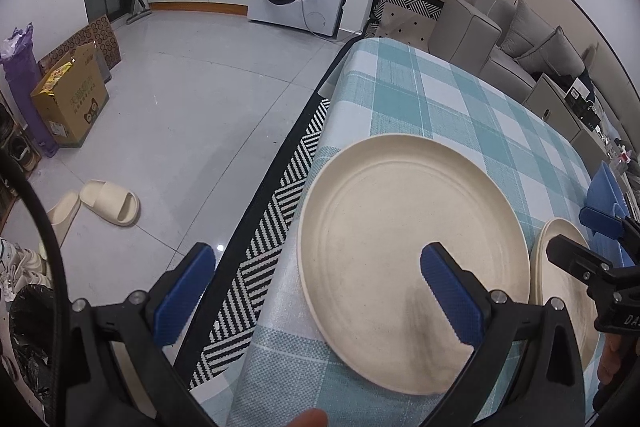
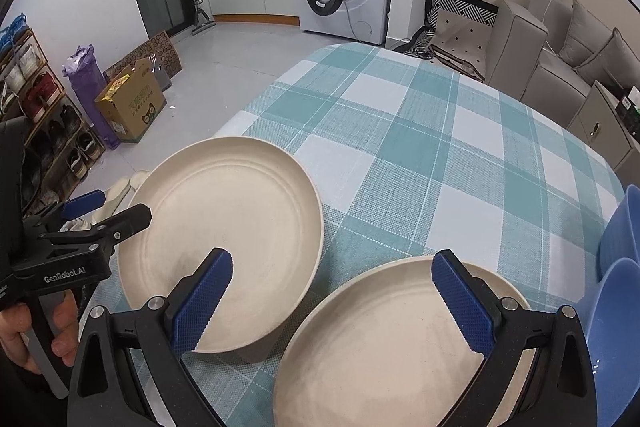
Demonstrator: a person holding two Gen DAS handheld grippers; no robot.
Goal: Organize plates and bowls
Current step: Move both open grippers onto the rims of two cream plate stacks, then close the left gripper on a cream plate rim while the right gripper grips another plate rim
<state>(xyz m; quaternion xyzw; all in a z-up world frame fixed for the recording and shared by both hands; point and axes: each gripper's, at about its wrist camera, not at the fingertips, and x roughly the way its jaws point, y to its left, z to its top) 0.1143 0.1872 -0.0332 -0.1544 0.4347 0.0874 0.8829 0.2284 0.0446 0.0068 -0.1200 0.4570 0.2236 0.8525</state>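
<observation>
**Two cream plates side by side, both grippers spread wide**

I see my left gripper (image 1: pixel 316 295) with its fingers wide apart, empty, one finger hanging over the left plate (image 1: pixel 400 247) near the counter (image 1: pixel 420 99) edge, the other out over the floor. My right gripper (image 2: pixel 340 303) is also spread and empty, straddling the gap between that plate and the right plate (image 2: pixel 380 347). Blue bowls (image 2: pixel 616 291) sit just right of the right gripper.
</observation>
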